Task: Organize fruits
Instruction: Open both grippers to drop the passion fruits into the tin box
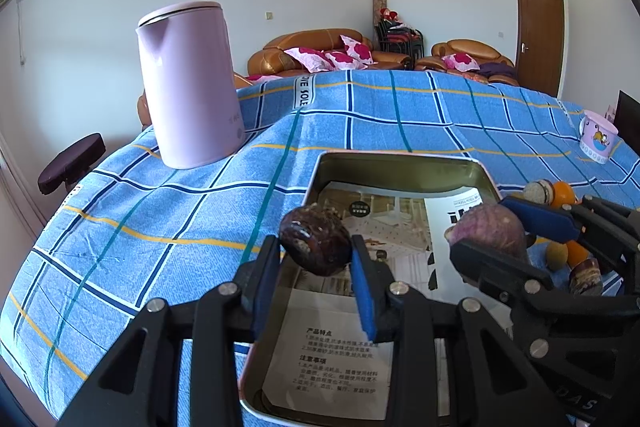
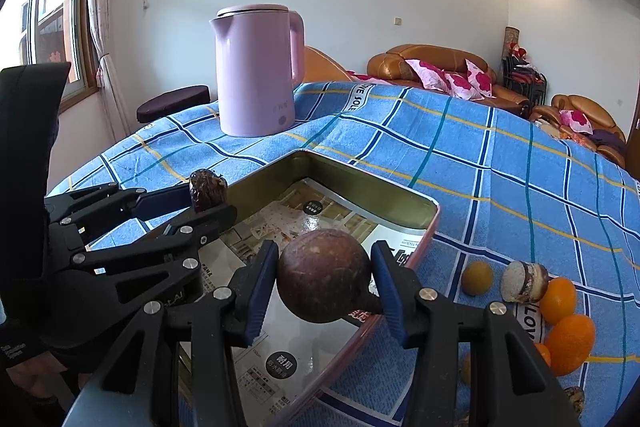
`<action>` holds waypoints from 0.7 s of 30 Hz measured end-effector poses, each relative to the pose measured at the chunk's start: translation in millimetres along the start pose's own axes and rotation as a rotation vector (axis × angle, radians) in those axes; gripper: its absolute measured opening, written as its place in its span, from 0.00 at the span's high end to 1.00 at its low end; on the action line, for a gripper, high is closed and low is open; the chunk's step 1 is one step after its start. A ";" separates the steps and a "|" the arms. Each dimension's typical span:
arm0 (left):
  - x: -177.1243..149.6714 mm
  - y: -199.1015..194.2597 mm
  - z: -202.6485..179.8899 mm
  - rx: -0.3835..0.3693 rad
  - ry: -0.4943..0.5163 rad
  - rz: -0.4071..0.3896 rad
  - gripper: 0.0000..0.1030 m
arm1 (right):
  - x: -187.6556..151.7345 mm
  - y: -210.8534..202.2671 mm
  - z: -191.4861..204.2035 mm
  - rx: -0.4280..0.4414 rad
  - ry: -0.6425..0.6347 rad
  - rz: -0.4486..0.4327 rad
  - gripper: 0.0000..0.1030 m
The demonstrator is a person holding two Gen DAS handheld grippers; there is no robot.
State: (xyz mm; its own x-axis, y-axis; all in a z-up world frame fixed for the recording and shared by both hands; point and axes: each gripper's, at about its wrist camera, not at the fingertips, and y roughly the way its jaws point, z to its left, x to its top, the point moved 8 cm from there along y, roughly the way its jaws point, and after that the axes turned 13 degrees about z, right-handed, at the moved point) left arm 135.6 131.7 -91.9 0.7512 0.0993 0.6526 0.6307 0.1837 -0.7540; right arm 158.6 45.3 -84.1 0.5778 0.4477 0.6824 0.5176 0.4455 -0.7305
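My left gripper [image 1: 316, 247] is shut on a dark brown wrinkled fruit [image 1: 314, 242] and holds it over the open metal tin [image 1: 400, 163]; it also shows in the right wrist view [image 2: 206, 193], with that fruit [image 2: 207, 189]. My right gripper [image 2: 325, 279] is shut on a round brown-purple fruit [image 2: 323, 275] above the tin [image 2: 360, 179]; in the left wrist view it [image 1: 490, 227] holds that fruit [image 1: 491, 230]. A printed paper lines the tin. Several small oranges [image 2: 568, 339], a greenish fruit [image 2: 477, 277] and a cut fruit [image 2: 524, 281] lie on the cloth right of the tin.
A pink electric kettle [image 1: 190, 83] stands on the blue checked tablecloth [image 1: 140, 227] behind the tin to the left. A pink patterned cup [image 1: 597, 141] sits at the far right. Sofas and a door lie beyond the table.
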 end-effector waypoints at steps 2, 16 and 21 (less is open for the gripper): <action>0.0 0.1 0.3 -0.006 -0.002 0.001 0.61 | 0.6 -2.0 0.3 0.003 -0.002 -0.011 0.51; -2.3 -17.4 -8.5 -0.040 -0.010 -0.028 0.30 | -9.3 -24.4 -14.1 -0.020 0.039 -0.046 0.39; -1.9 -27.5 -24.6 -0.063 0.006 -0.041 0.30 | -20.8 -41.2 -24.3 -0.041 0.051 -0.062 0.37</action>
State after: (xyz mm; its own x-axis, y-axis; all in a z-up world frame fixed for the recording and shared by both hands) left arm 121.6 102.4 -74.3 0.7254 0.0873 0.6828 0.6720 0.1254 -0.7299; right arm 140.6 -1.2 -68.8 0.5751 0.3797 0.7247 0.5778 0.4386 -0.6883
